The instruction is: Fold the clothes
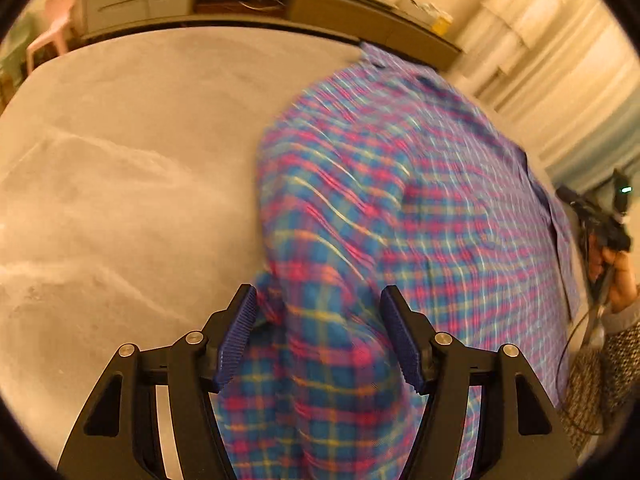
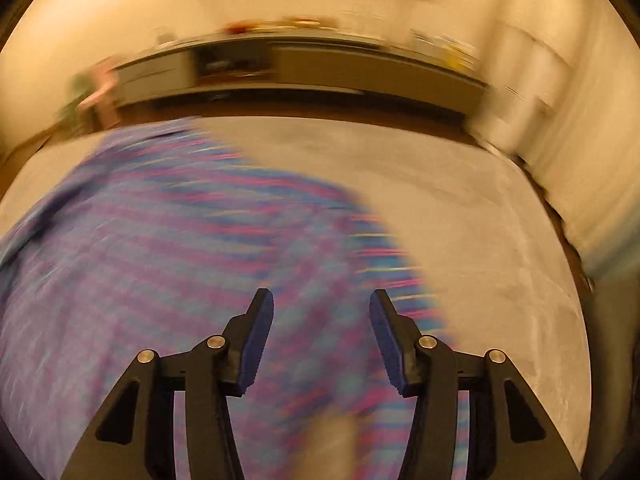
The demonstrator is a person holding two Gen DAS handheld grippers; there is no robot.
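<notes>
A blue, pink and yellow plaid shirt (image 1: 400, 208) lies spread on a grey bed surface (image 1: 140, 160). My left gripper (image 1: 318, 300) is open above the shirt's near left part, and fabric shows between and below its blue pads. In the right wrist view the same shirt (image 2: 160, 260) is blurred by motion. My right gripper (image 2: 322, 308) is open over the shirt's near right edge, with cloth under the gap between its pads. I cannot tell whether either gripper touches the cloth.
A long low cabinet (image 1: 240, 0) runs along the far side of the bed. A pink plastic chair (image 1: 52, 28) stands at the far left. Curtains (image 1: 560, 60) hang at the right. The other hand-held gripper and the person's hand (image 1: 608, 236) show at the right edge.
</notes>
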